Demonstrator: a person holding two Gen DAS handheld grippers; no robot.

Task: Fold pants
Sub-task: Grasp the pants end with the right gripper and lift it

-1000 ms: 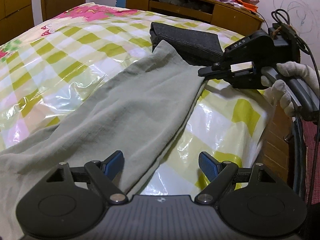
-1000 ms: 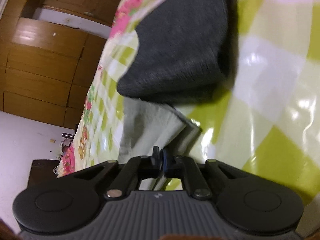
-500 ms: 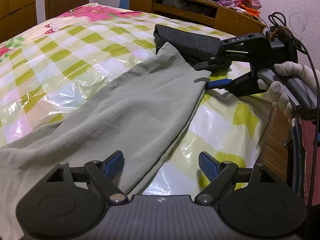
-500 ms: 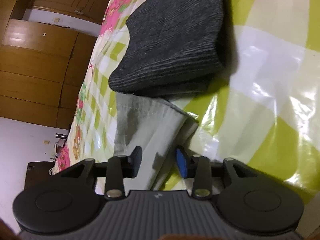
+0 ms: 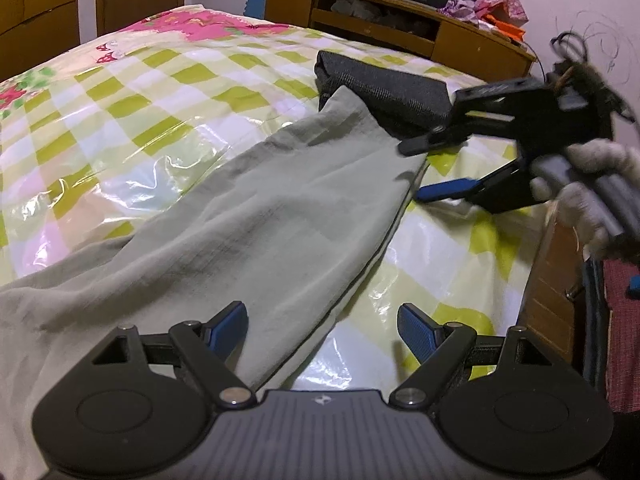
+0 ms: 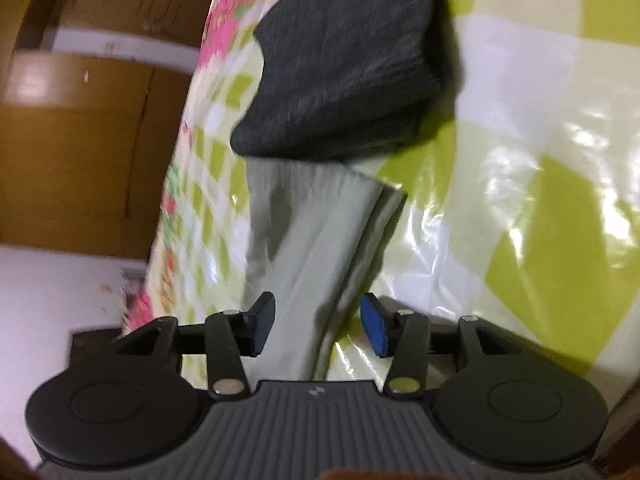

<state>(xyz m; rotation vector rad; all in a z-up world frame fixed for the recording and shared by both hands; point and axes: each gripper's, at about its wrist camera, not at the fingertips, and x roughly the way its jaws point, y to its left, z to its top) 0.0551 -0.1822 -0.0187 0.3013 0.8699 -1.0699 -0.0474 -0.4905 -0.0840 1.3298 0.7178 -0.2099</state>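
Grey-green pants (image 5: 248, 216) lie stretched along the checked bed cover (image 5: 120, 128). Their leg end (image 6: 316, 216) rests against a folded dark grey garment (image 5: 384, 88). My left gripper (image 5: 322, 330) is open low over the pants, whose near edge passes between its blue pads without touching them. My right gripper (image 5: 414, 170), held by a gloved hand (image 5: 592, 184), sits at the leg end's corner. In the right wrist view its jaws (image 6: 318, 328) are opening; the cloth lies between the pads (image 6: 374, 330) but is not pressed.
The dark grey garment (image 6: 340, 60) lies just beyond the leg end. The bed's wooden side (image 5: 552, 280) drops away at the right. A wooden cabinet (image 5: 400, 28) with clutter stands past the bed, and a wardrobe (image 6: 80, 140) stands beside it.
My right gripper was shut on the corner of the leg end; it has opened and let the cloth go onto the bed. The left gripper has stayed where it was, open.
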